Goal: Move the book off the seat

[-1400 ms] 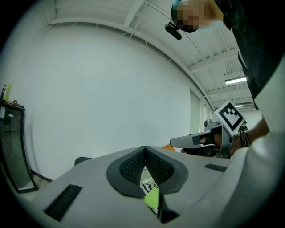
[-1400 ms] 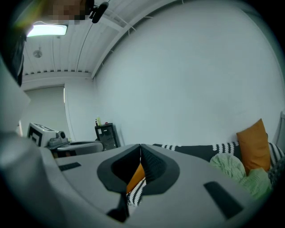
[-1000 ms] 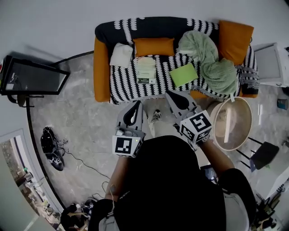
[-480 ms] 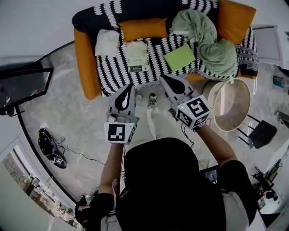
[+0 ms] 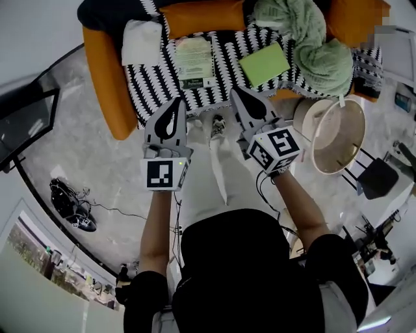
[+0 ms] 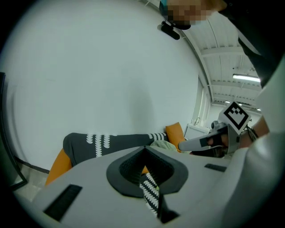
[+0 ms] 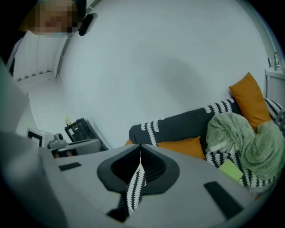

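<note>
One black-and-white patterned sofa [image 5: 153, 81]; two orange cushions, a long cushion [image 5: 201, 16] and a corner cushion [image 5: 351, 19]; two books, a pale printed book [image 5: 195, 57] and a bright green book [image 5: 263, 64]; one folded white cloth [image 5: 141, 42]; one sage-green knitted throw [image 5: 325, 62]; one round pale table [image 5: 344, 146]; two grey tongs, left tongs [image 5: 174, 107] and right tongs [image 5: 239, 96].

left gripper [image 5: 176, 101]: pale grey shell, black teardrop recess, rear cube [image 5: 164, 174] with black-and-white square markers | right gripper [image 5: 234, 91]: same grey shell and black recess, marker block [image 5: 275, 148] alike, thin dark cable [image 5: 261, 188] below it | clothing: black short-sleeved top [image 5: 214, 306], light trousers [image 5: 224, 175]
</note>
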